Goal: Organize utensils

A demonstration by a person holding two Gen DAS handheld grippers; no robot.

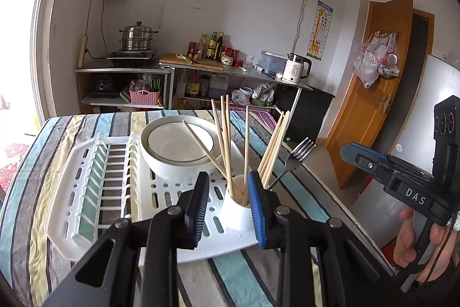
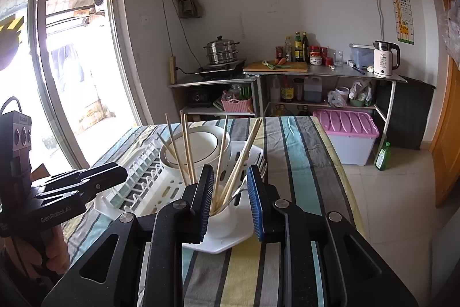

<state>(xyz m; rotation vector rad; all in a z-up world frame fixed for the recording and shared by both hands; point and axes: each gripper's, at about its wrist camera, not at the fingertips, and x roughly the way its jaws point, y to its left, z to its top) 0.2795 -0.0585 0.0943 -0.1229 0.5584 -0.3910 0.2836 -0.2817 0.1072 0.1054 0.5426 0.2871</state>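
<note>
I have both grippers near the white utensil cup (image 1: 238,209) at the near right corner of the drying rack (image 1: 86,163) on the striped tabletop (image 1: 28,192). The chopsticks (image 1: 227,140) and a fork (image 1: 299,153) already stand in the cup, fanned out. My left gripper (image 1: 228,202) and right gripper (image 2: 230,199) are each partly open, narrow, holding nothing. I judge the sorting close to finished; next I would check for stray utensils, without knocking the leaning chopsticks or the bowl (image 1: 178,146).
</note>
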